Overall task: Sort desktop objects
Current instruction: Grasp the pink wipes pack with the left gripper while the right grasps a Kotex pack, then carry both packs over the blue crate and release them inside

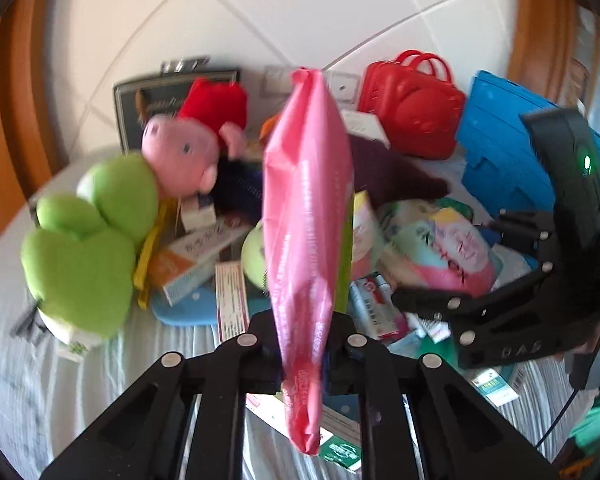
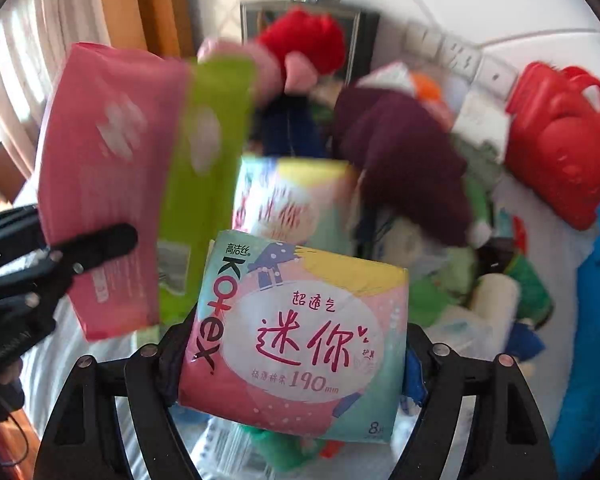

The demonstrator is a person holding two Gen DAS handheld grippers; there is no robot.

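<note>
Held nearest the lens, a pink pack (image 1: 306, 216) is pinched edge-on between the closed fingers of the left gripper (image 1: 304, 350), lifted above the clutter. Fingers of the right gripper (image 2: 290, 354) clamp a pastel Kotex pack (image 2: 296, 344) by its two sides. Below lies a worktop (image 1: 16, 360) under a pale striped cloth, crowded with boxes, a green plush (image 1: 84, 248), a pink pig toy (image 1: 184, 152) and a red bag (image 1: 410, 104). Behind is a white tiled wall (image 1: 300, 8). Motion blur hides most labels.
</note>
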